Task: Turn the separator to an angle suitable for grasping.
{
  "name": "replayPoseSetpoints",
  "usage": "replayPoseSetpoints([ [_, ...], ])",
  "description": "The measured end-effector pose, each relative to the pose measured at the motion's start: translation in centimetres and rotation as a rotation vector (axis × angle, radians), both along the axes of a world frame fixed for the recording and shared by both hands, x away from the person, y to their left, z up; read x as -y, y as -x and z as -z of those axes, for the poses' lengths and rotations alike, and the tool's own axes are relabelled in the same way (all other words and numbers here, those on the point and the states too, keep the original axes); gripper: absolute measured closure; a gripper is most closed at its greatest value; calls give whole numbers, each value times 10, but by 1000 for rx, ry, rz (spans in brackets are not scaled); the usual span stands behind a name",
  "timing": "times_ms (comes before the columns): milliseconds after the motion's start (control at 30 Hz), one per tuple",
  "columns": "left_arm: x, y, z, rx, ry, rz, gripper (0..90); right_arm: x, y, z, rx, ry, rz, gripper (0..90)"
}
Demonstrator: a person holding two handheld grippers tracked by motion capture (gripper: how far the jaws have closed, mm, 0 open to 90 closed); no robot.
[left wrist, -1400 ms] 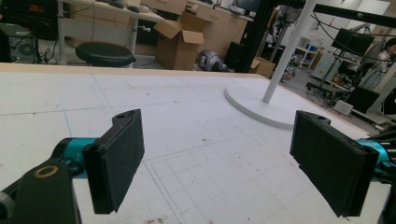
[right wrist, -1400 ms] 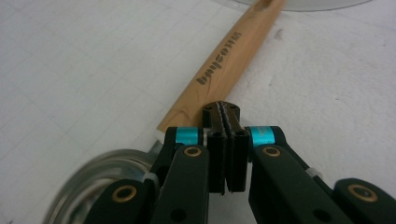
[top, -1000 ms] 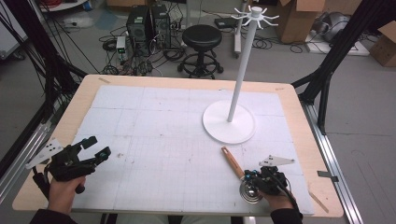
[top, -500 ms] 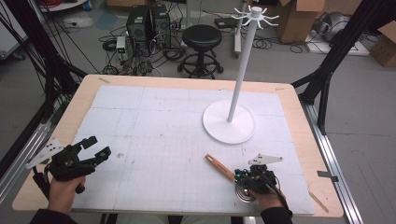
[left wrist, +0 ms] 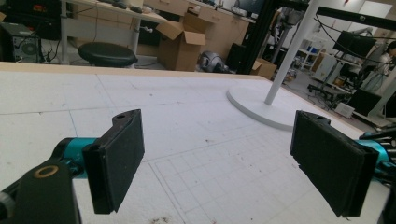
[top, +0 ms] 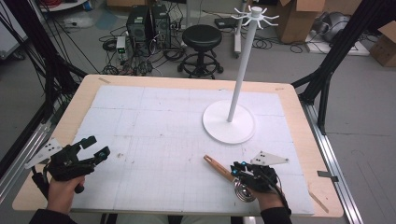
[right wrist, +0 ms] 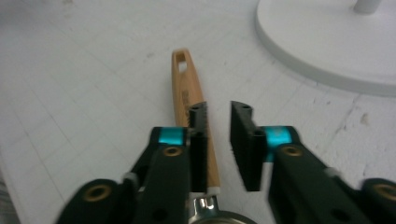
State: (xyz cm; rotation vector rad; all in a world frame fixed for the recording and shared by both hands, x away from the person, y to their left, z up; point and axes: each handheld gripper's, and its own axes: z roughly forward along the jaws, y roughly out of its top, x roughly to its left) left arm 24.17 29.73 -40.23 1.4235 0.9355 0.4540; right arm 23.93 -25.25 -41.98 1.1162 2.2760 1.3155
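On the bench (top: 299, 121), near its front edge and toward the right corner, lies a strainer (top: 232, 179) with a wooden handle and a round metal cup. In the high view the handle points away toward the middle of the bench, and the cup is close to the front edge, partly under the right gripper (top: 243, 171).

The right gripper view shows more detail: the wooden handle (right wrist: 190, 100) has a slot hole at its far end, and it runs under the left finger (right wrist: 198, 144), not in the gap. The fingers have just been opening; now they stand a little apart and press on nothing. The rim of the metal cup shows at the bottom edge.

The left gripper (top: 91, 150) is held above the front left corner of the bench, well apart from the strainer. In the left gripper view its fingers (left wrist: 116, 163) are wide apart with nothing between them.

A white stand (top: 229, 122) with a round base is on the right half of the bench, beyond the strainer. The high view shows the hooks at its top; the gripper views show its base and lower pole.
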Motion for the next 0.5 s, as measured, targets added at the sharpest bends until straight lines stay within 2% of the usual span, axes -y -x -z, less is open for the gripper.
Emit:
replayPoseSetpoints([
  [200,1,0,0,2,-2,10,181,11,13,-14,111,-53,54,304],
  [267,1,0,0,5,-5,12,181,14,16,-19,144,-62,72,241],
  [300,1,0,0,5,-5,13,181,17,19,-23,179,-65,77,189],
  [333,0,0,0,5,-3,14,181,18,19,-25,194,-63,81,174],
  [500,-2,0,1,1,2,16,181,20,18,-29,213,-69,85,162],
])
